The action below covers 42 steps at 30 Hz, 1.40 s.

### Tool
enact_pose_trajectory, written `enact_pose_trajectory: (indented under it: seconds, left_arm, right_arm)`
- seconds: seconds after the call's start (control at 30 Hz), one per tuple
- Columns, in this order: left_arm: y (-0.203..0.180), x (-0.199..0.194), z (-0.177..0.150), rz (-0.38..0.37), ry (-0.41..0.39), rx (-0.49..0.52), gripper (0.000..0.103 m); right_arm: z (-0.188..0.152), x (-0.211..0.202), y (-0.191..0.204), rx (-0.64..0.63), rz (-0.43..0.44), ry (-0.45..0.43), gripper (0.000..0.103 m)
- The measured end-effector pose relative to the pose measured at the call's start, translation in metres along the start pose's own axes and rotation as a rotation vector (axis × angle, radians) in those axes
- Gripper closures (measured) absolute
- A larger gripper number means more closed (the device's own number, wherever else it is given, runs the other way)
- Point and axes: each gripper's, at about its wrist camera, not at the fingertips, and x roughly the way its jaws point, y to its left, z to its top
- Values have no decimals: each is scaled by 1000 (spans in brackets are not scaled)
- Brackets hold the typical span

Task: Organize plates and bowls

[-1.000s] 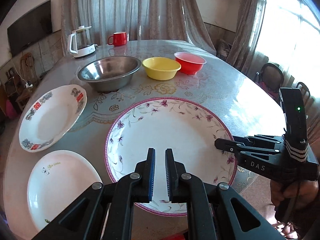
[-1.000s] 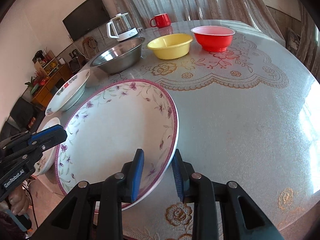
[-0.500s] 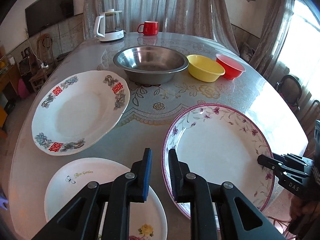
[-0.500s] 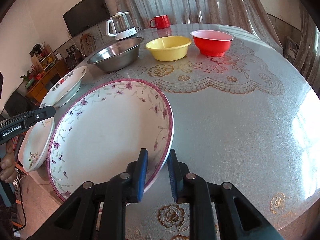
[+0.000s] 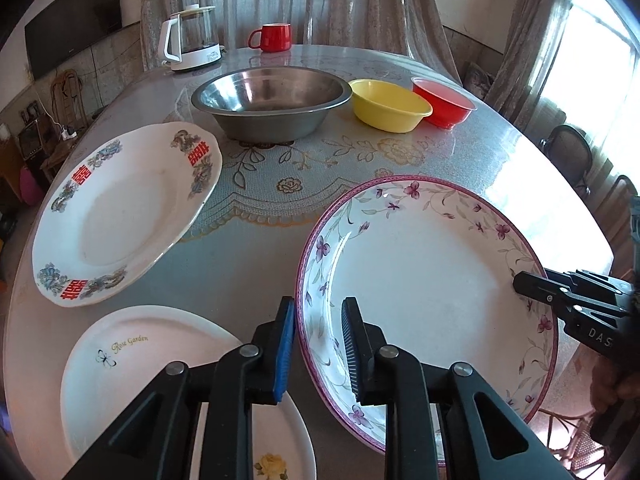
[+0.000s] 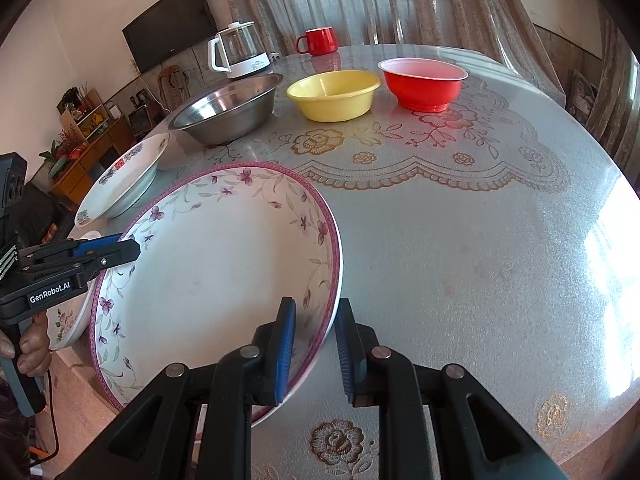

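Observation:
A large purple-rimmed floral plate (image 5: pixel 424 280) (image 6: pixel 208 272) lies at the table's near edge. My left gripper (image 5: pixel 318 344) straddles its left rim, one finger outside and one inside; whether the pads touch is unclear. My right gripper (image 6: pixel 314 344) is shut on the plate's right rim. A white plate with red characters (image 5: pixel 120 212) (image 6: pixel 124 184) lies to the left. A white "Rose Garden" plate (image 5: pixel 160 384) lies under my left gripper. A steel bowl (image 5: pixel 272 100) (image 6: pixel 228 110), a yellow bowl (image 5: pixel 390 105) (image 6: pixel 334 94) and a red bowl (image 5: pixel 444 102) (image 6: pixel 422 82) stand in a row farther back.
A white kettle (image 5: pixel 190 38) (image 6: pixel 238 52) and a red mug (image 5: pixel 272 37) (image 6: pixel 318 41) stand at the far edge of the round table (image 6: pixel 480 240). Chairs (image 5: pixel 568 152) stand at the right. A TV (image 6: pixel 170 26) hangs on the wall.
My left gripper moved right and its jaws opened around the floral plate's left rim. The plate's right side, held by my right gripper, sits a little higher and nearer.

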Motion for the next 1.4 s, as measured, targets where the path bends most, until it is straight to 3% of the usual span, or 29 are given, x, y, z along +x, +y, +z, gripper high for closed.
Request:
enact_pose_trajectory:
  seconds: [0.27,0.53,0.83,1.0,1.2,1.4]
  left_arm:
    - [-2,-7,-7,12,-26,-40,80]
    - [3,-34,-9,74,-129,-101,72]
    - [42,-56,-13,107,-170,-232,65]
    - [60,-62,-16,133,-182,-273,65]
    - [82,-66,-22,158,-185,-327,63]
    - [102,-69,-29,185,-185,-367,62]
  right_arm:
    - [2,0,4,-16,-37,3,84]
    - [3,-2,8,-17,-74,6,77]
    - [22,-26,26,-40,-111,-134,70]
    - [38,-26,51,-71,-13,-150,69]
    - [48,-10,94,-113,150,-95,64]
    - [52,10,134,-168,226,-39,63]
